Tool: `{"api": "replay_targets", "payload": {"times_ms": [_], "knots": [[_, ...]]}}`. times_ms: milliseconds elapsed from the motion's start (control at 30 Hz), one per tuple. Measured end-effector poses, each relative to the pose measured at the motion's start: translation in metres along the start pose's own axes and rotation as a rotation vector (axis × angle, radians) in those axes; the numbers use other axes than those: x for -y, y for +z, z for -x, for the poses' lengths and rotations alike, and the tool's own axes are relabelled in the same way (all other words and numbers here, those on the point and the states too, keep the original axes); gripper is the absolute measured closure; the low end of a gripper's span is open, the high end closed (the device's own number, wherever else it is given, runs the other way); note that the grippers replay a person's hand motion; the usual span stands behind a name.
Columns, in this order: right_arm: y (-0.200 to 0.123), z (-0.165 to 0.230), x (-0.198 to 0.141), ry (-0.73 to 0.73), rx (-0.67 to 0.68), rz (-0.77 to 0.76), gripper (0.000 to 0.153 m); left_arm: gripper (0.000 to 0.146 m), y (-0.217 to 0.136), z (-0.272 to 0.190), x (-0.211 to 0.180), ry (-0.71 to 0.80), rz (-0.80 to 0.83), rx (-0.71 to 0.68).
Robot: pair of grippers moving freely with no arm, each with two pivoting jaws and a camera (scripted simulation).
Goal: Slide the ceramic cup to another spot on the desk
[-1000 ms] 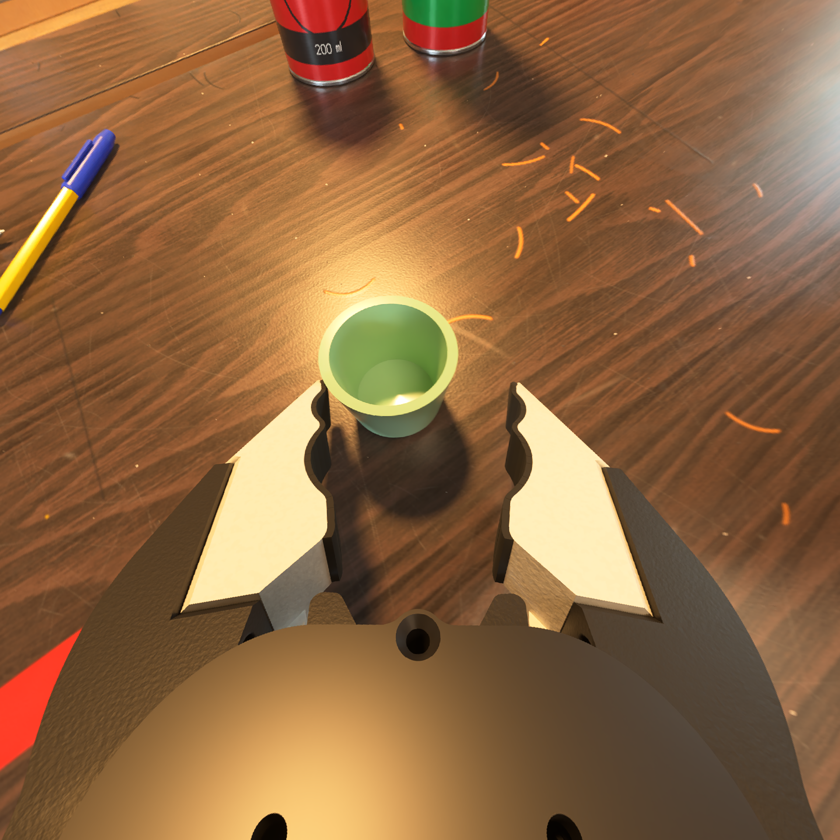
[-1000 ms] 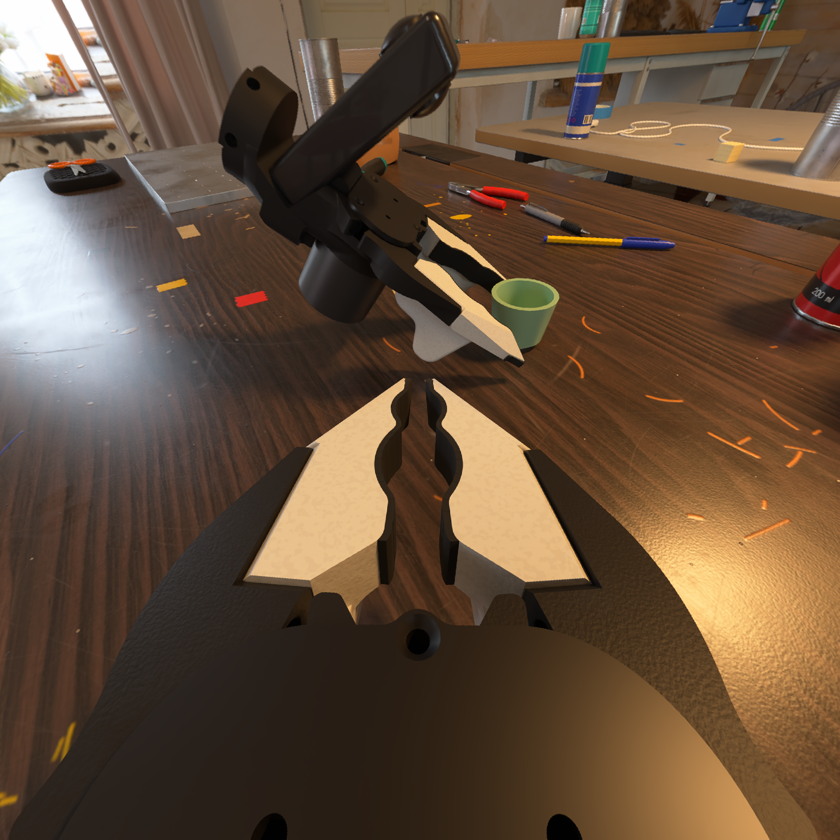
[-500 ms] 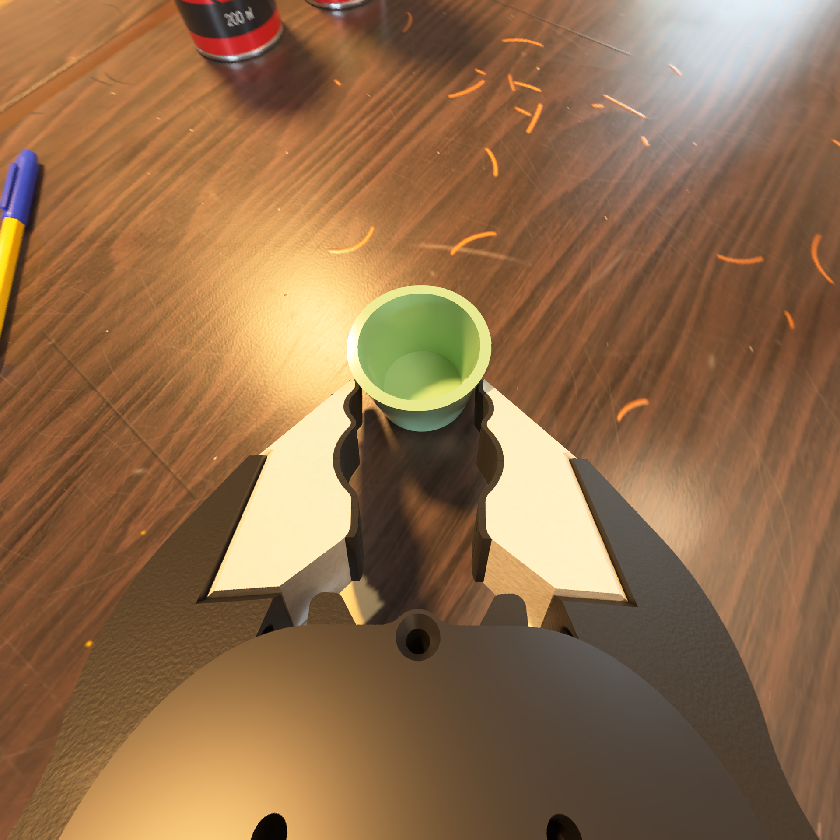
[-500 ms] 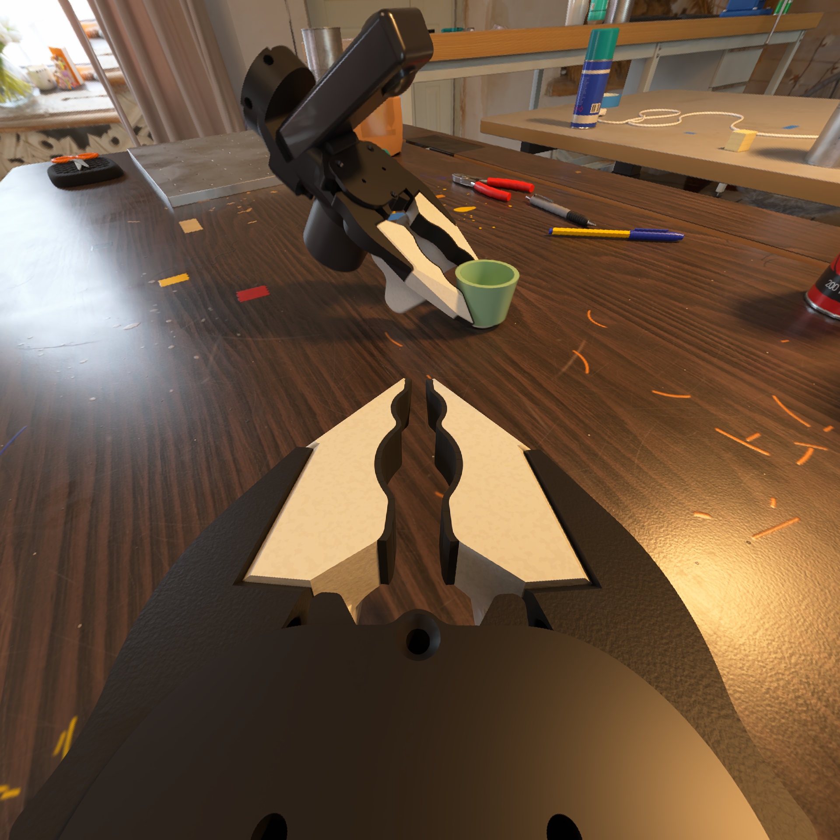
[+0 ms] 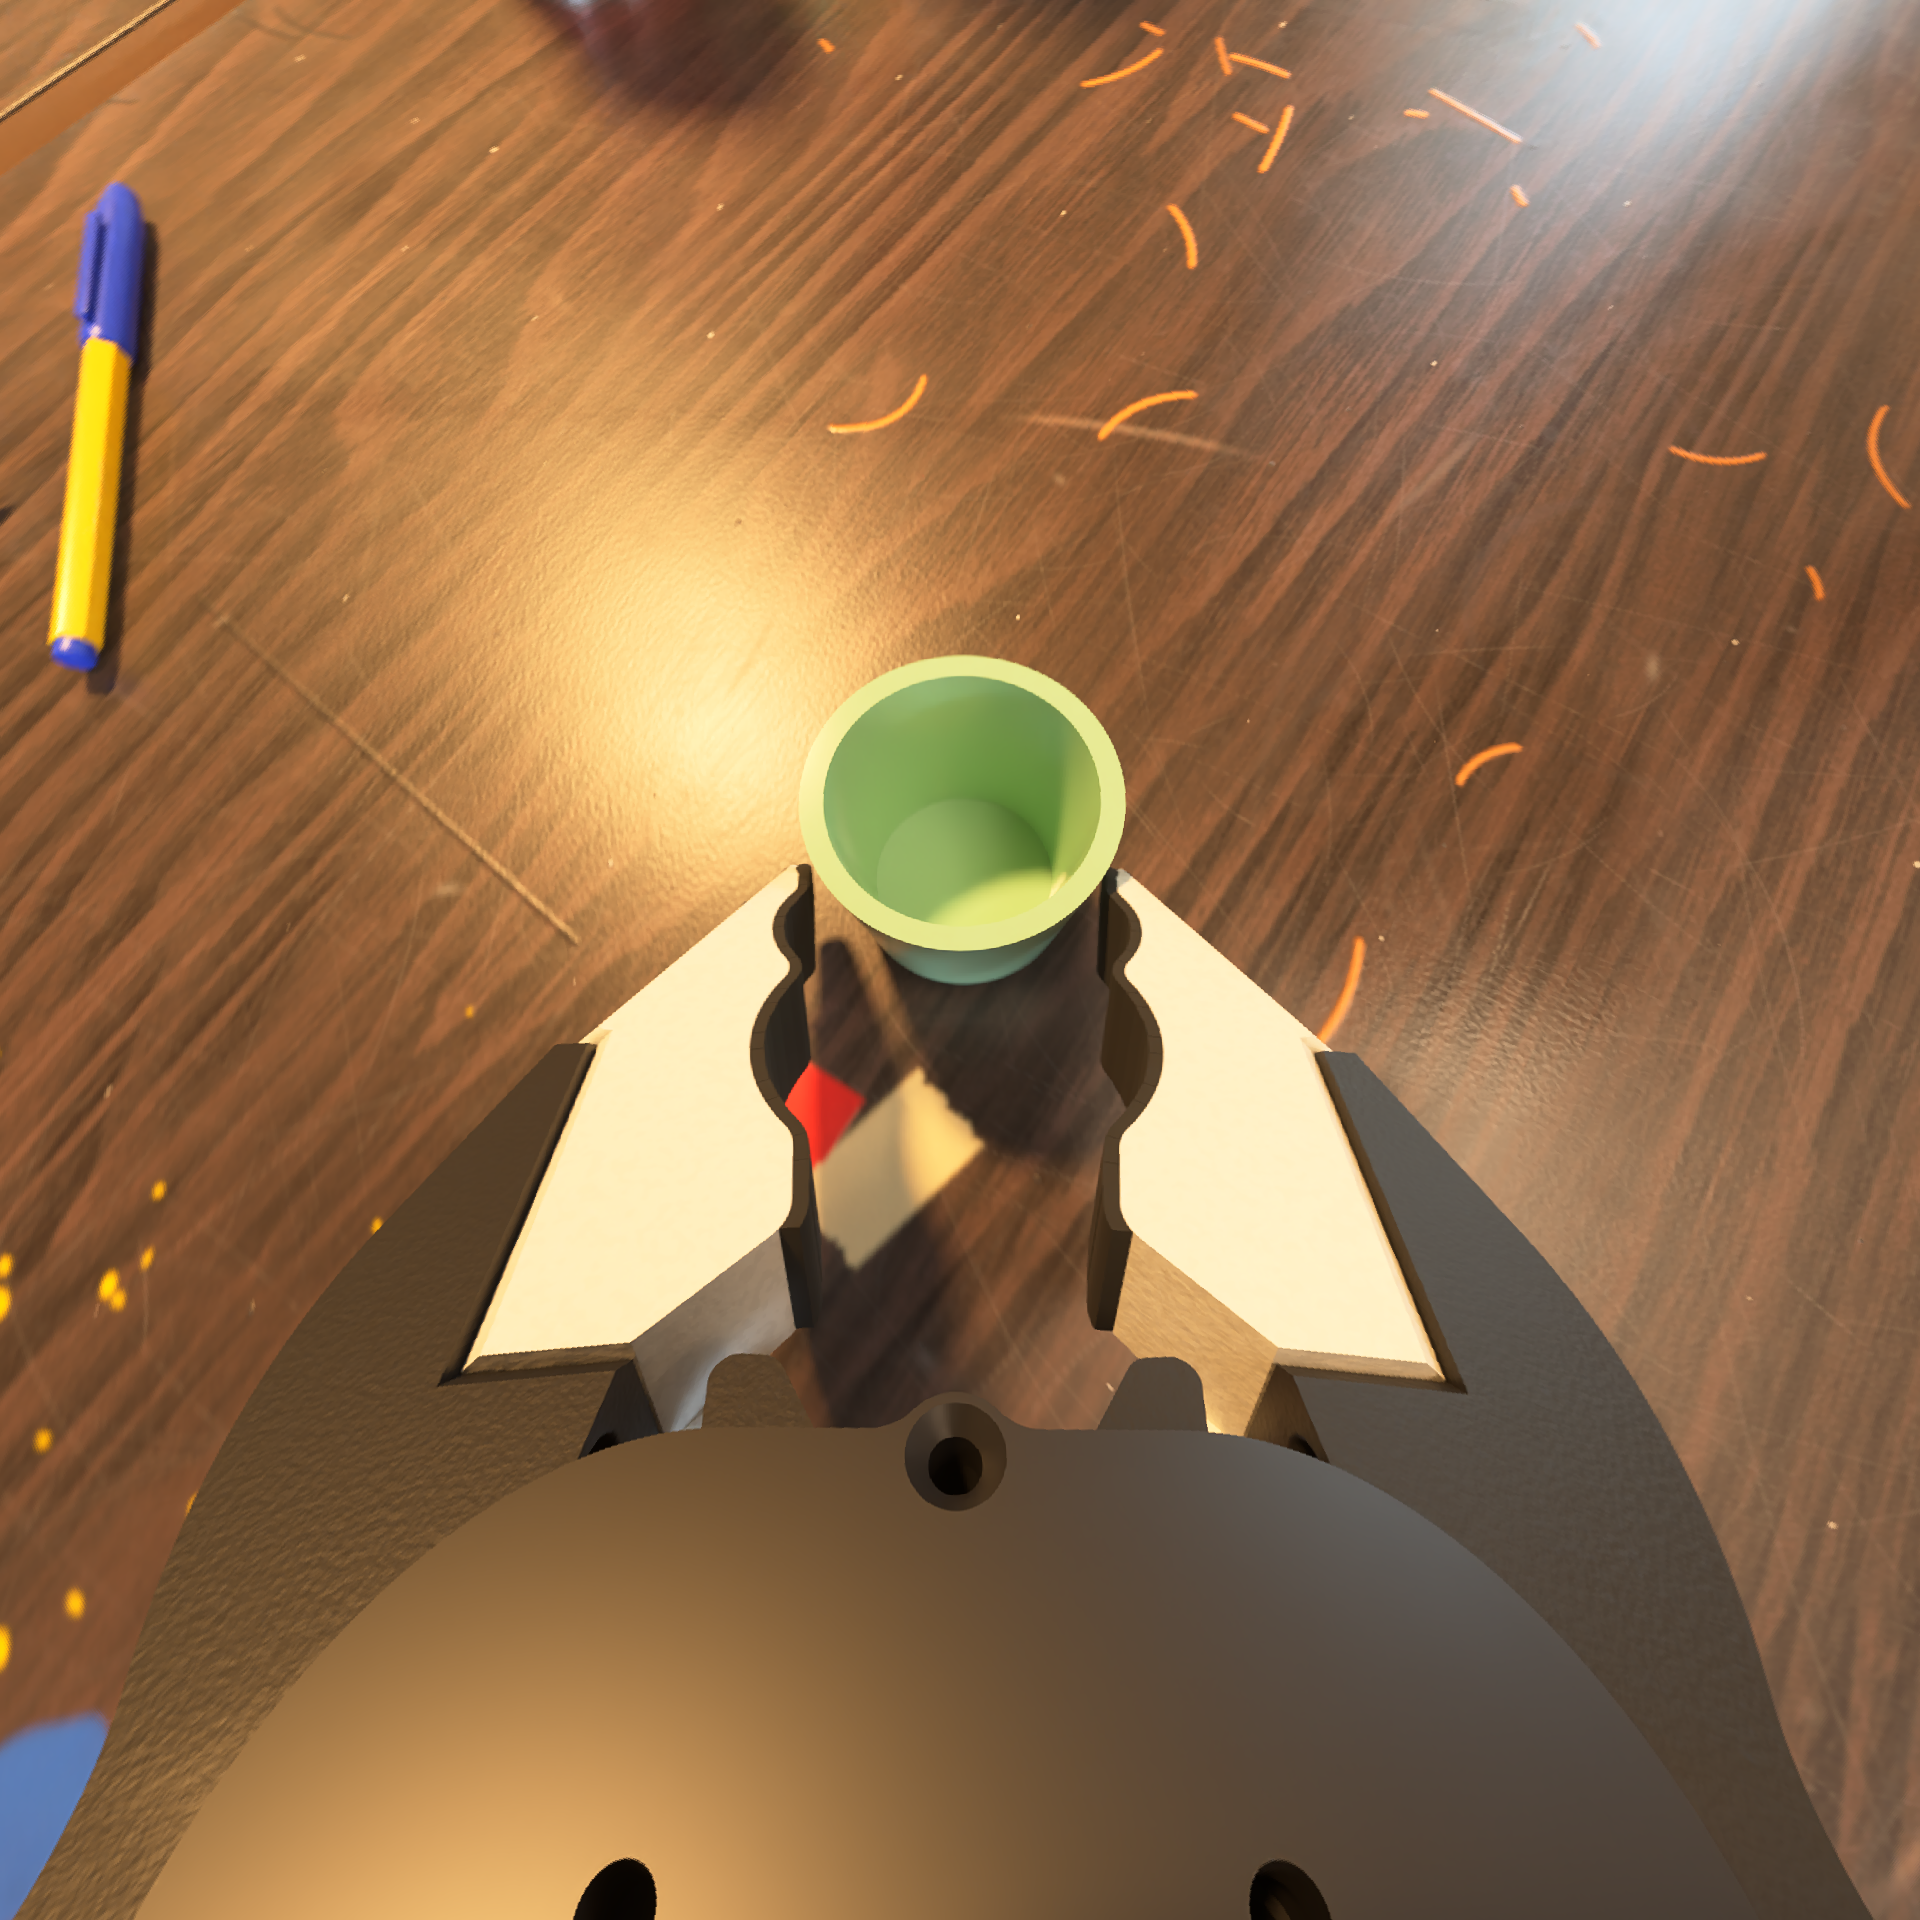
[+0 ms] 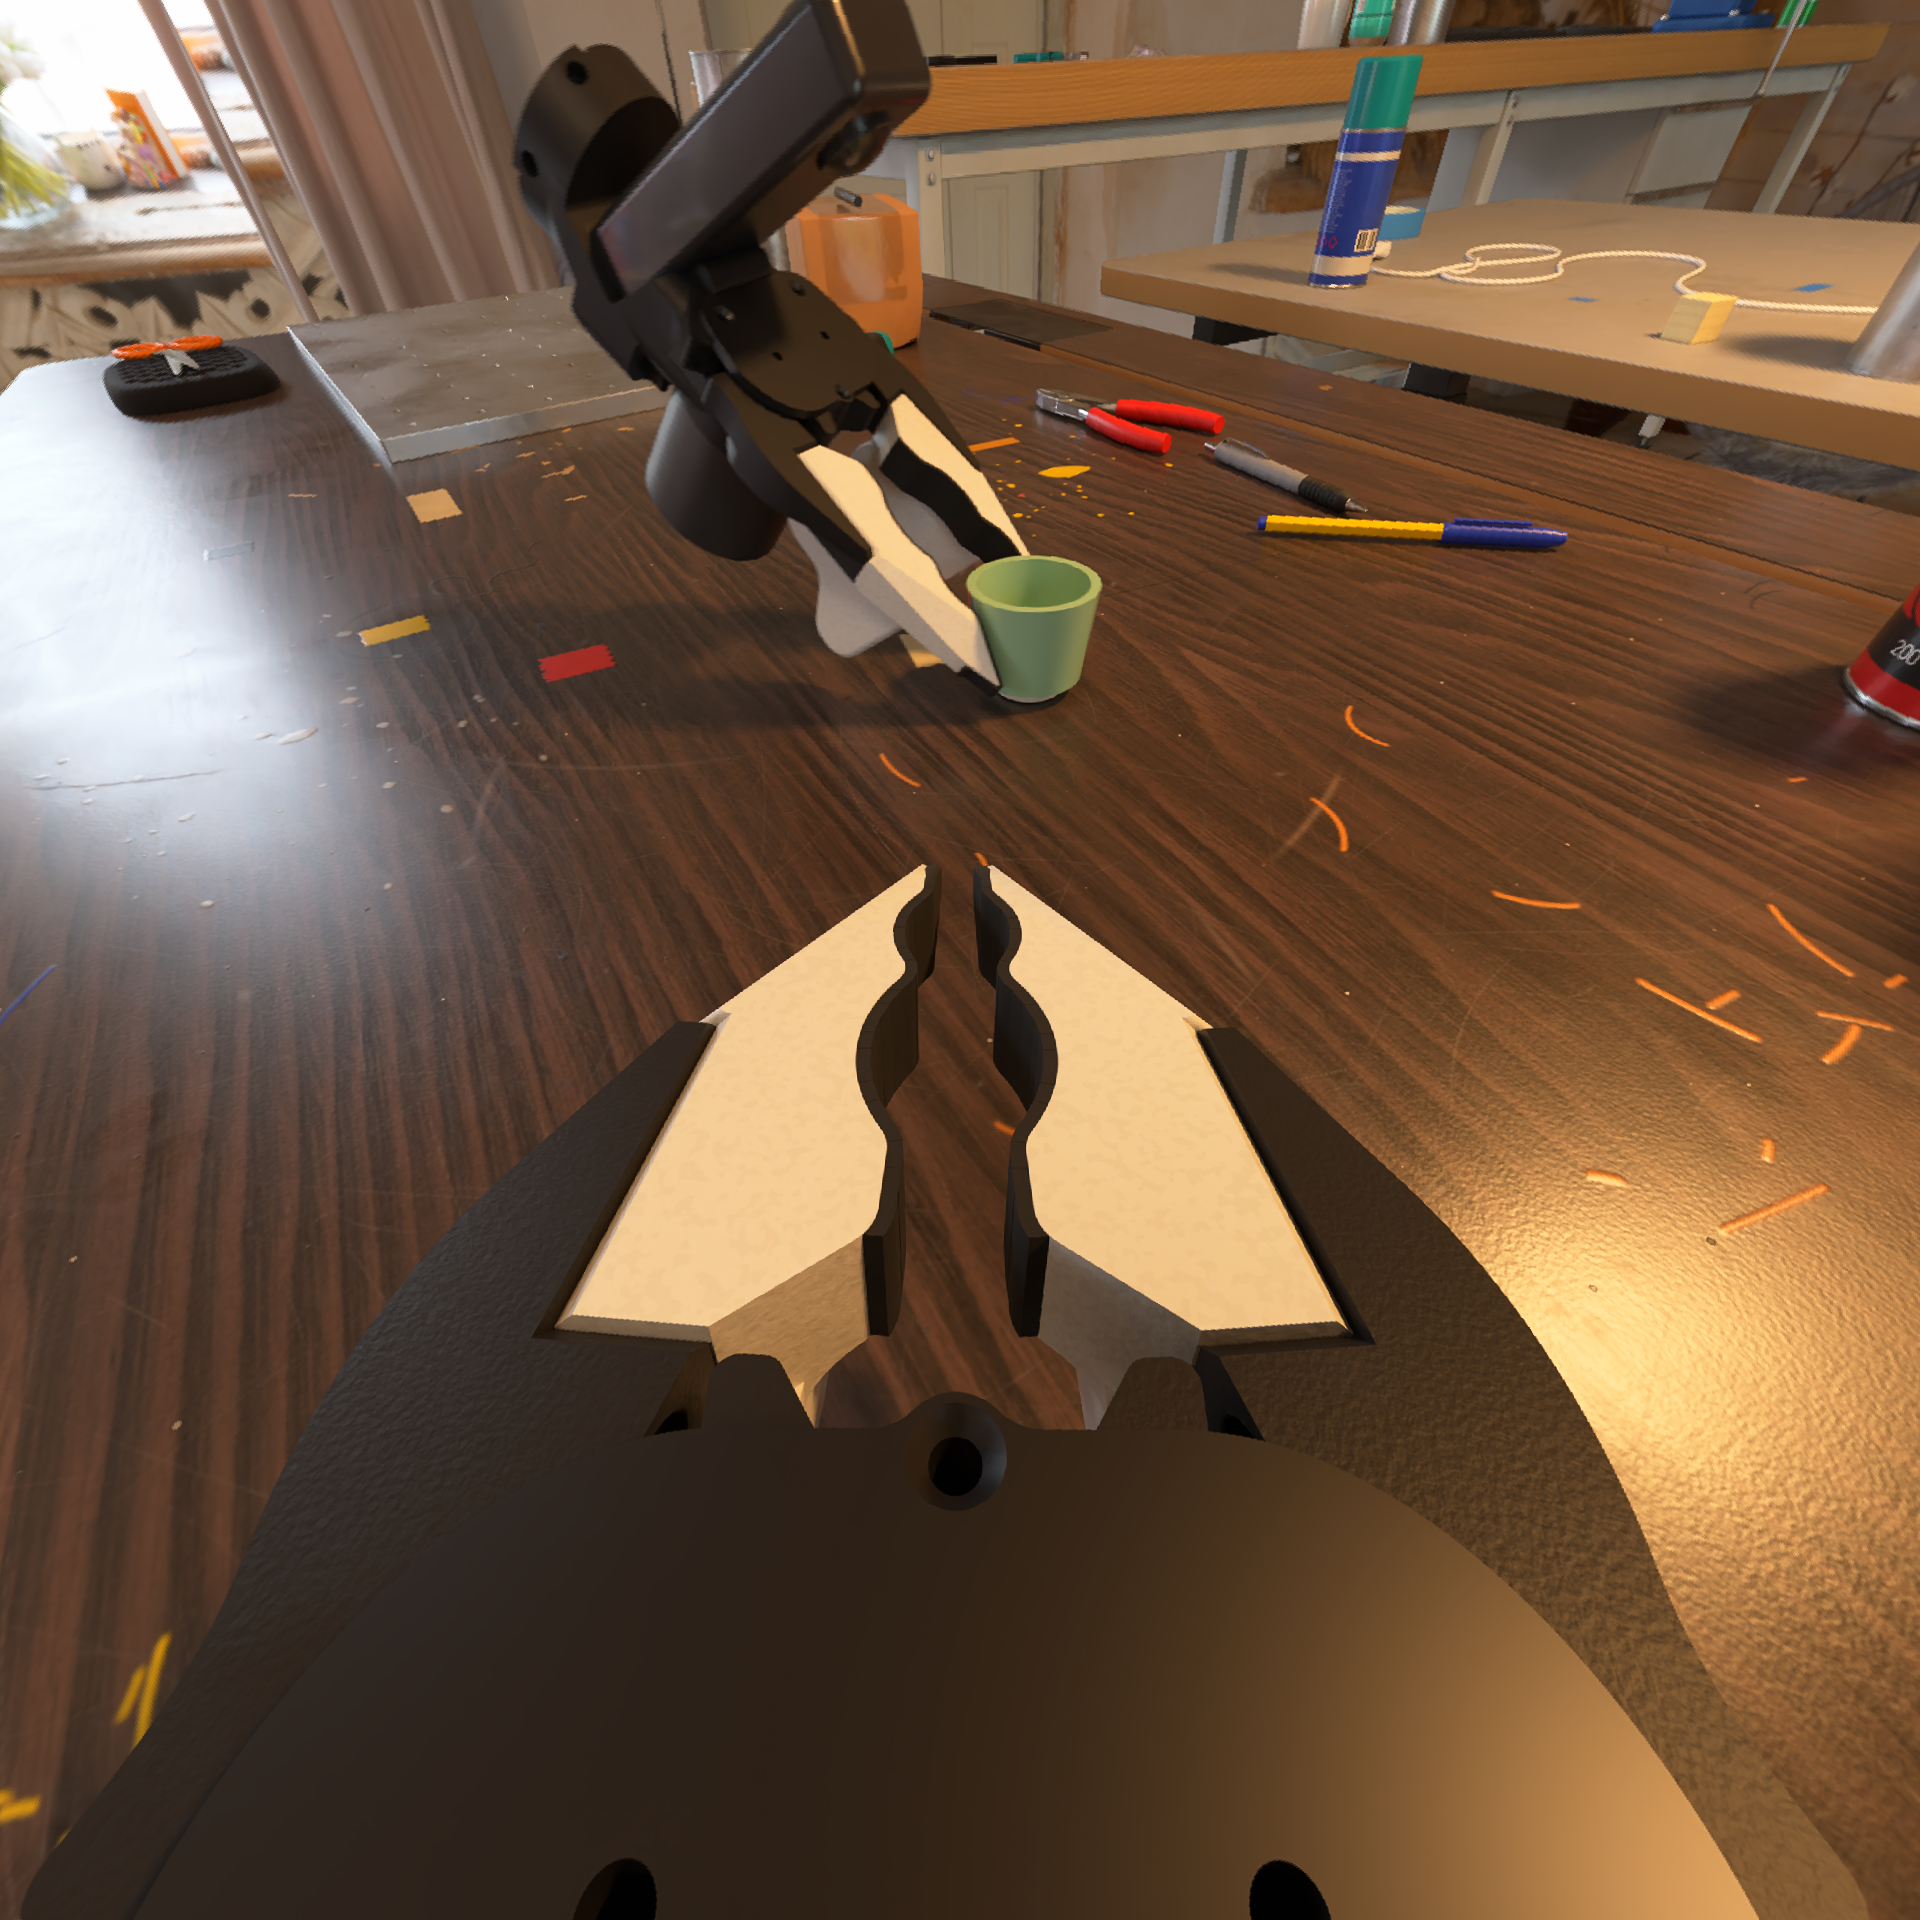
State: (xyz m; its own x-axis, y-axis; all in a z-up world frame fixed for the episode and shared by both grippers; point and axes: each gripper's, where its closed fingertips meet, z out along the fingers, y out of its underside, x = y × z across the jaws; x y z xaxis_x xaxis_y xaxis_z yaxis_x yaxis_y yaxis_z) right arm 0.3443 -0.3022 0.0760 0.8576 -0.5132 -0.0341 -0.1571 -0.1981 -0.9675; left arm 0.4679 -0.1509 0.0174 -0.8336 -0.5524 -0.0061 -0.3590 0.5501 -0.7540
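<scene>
A small green ceramic cup (image 5: 961, 810) stands upright on the dark wooden desk (image 5: 520, 520). My left gripper (image 5: 956, 878) is shut on the cup, its two white fingertips pressing the cup's lower sides. In the right wrist view, the left gripper (image 6: 982, 644) tilts down onto the cup (image 6: 1039, 634), whose base rests on the desk. My right gripper (image 6: 956, 873) is shut and empty, low over the desk, nearer than the cup.
A yellow and blue pen (image 5: 94, 416) lies to the left. Red pliers (image 6: 1132, 421), a grey pen (image 6: 1278, 473), a red can (image 6: 1891, 665), a grey metal plate (image 6: 468, 384) and an orange container (image 6: 862, 260) ring the area. Orange shavings (image 6: 1704, 1008) lie scattered to the right.
My left gripper closed on the cup, then slid it across the desk, left and farther away in the right wrist view. The cans have left the left wrist view. My right gripper stayed still.
</scene>
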Motion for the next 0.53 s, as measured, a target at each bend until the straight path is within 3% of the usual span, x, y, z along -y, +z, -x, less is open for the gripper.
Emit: {"api": "replay_targets", "payload": {"times_ms": [133, 367, 533], "knots": [[0.000, -0.001, 0.001, 0.000, -0.004, -0.003, 0.147, 0.087, -0.019, -0.002, -0.007, -0.064, -0.010, 0.141], [0.000, 0.000, -0.001, -0.012, -0.008, 0.003, 0.147, 0.121, -0.043, -0.050, -0.004, -0.177, -0.102, 0.424], [0.000, 0.000, 0.000, -0.018, -0.013, -0.003, 0.147, 0.144, -0.040, -0.093, 0.005, -0.240, -0.094, 0.523]]}}
